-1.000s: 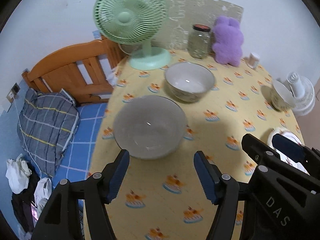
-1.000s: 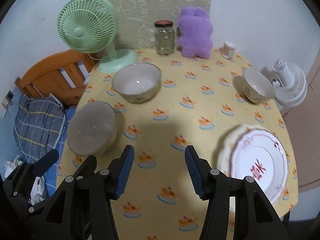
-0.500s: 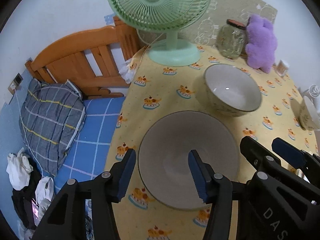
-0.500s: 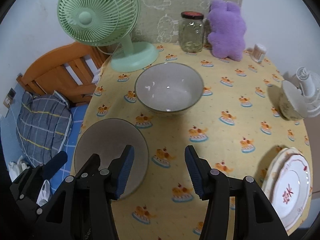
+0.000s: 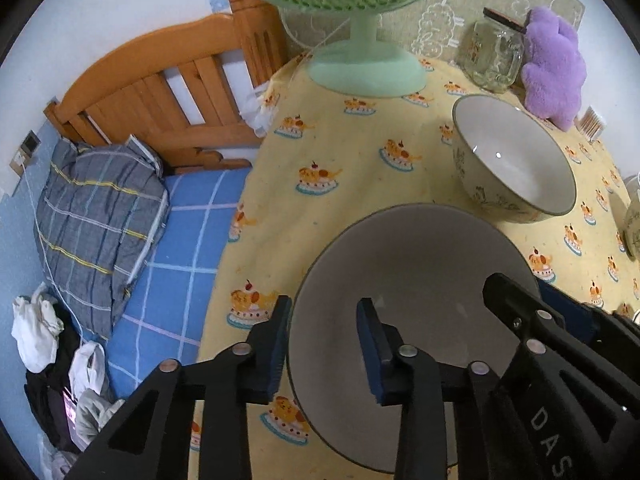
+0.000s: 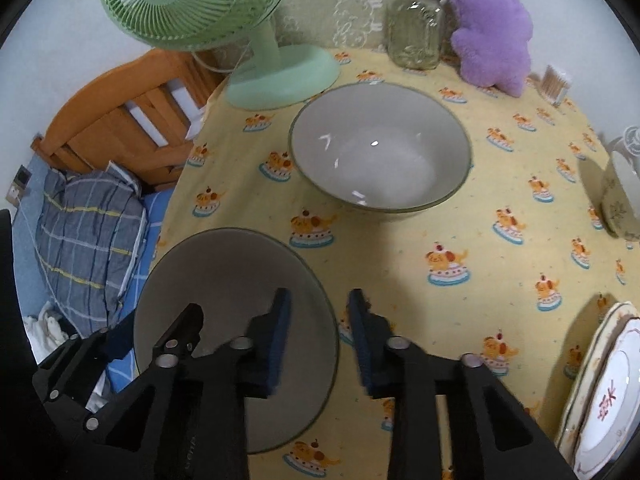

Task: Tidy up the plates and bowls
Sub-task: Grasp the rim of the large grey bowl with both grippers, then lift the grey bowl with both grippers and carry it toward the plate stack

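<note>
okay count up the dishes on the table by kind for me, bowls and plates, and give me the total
Bowls: 3, the grey bowl nearest the tongs, the larger white-lined bowl behind it, and a small patterned bowl at the right edge.
Plates: 2, a red-trimmed plate stacked on a cream plate of which only the rim shows.
Total: 5 dishes.

Both grippers, left gripper (image 5: 322, 354) and right gripper (image 6: 318, 342), are showing black frames, silver rivets and blue-padded fingers (image 5: 370, 354) (white "DAS" lettering on one).
</note>
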Demonstrator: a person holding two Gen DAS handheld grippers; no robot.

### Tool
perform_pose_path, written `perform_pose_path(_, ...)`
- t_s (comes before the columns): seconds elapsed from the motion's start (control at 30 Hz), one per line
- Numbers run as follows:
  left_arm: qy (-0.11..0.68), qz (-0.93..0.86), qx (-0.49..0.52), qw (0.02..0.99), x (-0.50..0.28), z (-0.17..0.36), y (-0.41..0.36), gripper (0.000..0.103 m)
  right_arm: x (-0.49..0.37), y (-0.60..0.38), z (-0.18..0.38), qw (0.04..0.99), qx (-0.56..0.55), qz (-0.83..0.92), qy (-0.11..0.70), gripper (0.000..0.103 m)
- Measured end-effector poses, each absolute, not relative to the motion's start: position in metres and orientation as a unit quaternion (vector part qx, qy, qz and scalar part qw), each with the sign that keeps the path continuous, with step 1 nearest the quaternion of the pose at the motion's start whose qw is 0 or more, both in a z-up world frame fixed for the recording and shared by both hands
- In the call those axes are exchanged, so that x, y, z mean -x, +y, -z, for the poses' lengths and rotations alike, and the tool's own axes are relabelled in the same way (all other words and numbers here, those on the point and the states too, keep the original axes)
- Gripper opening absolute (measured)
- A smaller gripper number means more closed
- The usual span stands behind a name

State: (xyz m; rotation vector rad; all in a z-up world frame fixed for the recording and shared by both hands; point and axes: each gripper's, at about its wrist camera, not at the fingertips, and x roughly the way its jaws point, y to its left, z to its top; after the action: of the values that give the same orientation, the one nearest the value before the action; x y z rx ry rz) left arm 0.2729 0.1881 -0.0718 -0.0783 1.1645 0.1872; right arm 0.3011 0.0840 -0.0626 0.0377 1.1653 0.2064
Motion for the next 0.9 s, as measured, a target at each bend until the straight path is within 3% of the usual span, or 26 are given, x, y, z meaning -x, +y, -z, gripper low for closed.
perform_pose_path(0.43, 0.562, -0.077, 0.043, 0.822, -0.264, 0.068, 0.18, 0.03, -0.292, 0.078, 0.062, 0.824, -0.026, -0.093, 0.559, 0.026)
perform_pose_path(0.9, 0.565, -0.019, 0.024, 0.825, -0.211, 0.061, 0.126, 0.03, -0.229, 0.021, 0.05, 0.826, -0.046, -0.037, 0.56, 0.026)
